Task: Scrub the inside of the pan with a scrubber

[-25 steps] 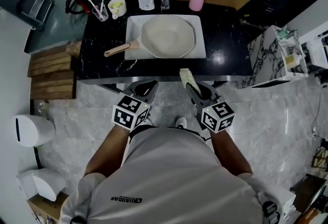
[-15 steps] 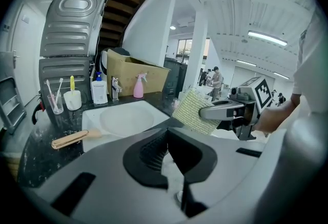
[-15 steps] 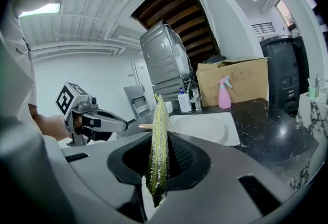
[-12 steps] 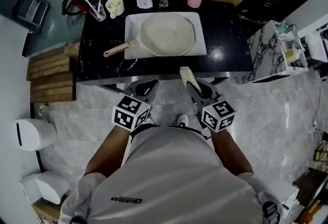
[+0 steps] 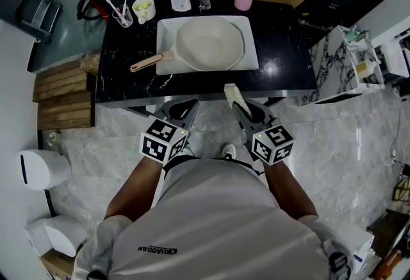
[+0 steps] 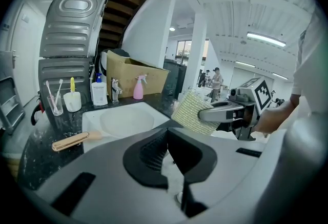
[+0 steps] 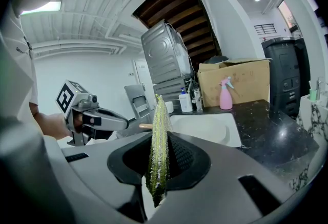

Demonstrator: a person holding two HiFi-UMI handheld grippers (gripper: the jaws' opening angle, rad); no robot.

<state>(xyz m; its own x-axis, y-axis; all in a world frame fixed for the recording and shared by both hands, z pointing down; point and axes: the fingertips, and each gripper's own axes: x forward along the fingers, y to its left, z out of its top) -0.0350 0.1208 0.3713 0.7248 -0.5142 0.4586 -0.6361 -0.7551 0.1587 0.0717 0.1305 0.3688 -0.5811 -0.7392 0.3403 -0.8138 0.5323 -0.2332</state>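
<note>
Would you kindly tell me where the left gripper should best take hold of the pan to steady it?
Probably the wooden handle: it is slim and juts off the pan to the left, beyond the white tray, while its body is too wide. The left gripper should come from the left, jaws opened across it.

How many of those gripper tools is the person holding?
2. The left gripper, shut and empty, is just short of the counter. The right gripper, beside it, is shut on the scrubber. No others show.
</note>
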